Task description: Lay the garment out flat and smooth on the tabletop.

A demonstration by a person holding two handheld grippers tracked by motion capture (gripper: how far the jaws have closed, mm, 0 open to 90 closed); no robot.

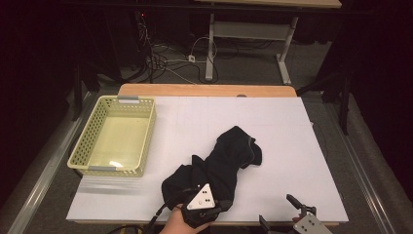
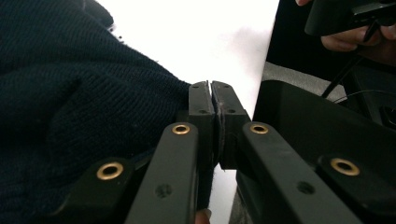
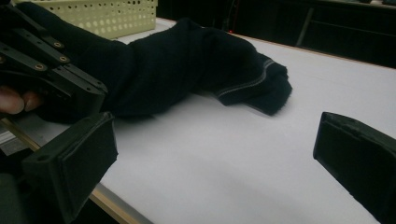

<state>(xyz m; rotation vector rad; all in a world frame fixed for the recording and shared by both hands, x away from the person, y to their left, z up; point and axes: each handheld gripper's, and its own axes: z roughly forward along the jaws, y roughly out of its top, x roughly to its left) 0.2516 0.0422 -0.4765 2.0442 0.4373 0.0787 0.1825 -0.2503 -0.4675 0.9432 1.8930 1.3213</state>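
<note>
Right gripper (image 1: 287,210) cut off by bottom edge (high view).

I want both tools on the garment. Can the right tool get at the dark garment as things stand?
Probably yes. The right tool stands open at the table's near edge, and bare white table lies between it and the dark garment. The left tool grips the garment's near end, off to one side.

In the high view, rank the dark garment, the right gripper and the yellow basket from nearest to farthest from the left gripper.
1. Dark garment: at the left gripper, bunched mid-table, its near edge at the shut fingers.
2. Right gripper: to its right at the table's near edge, fingers open.
3. Yellow basket: far left side of the table.
</note>
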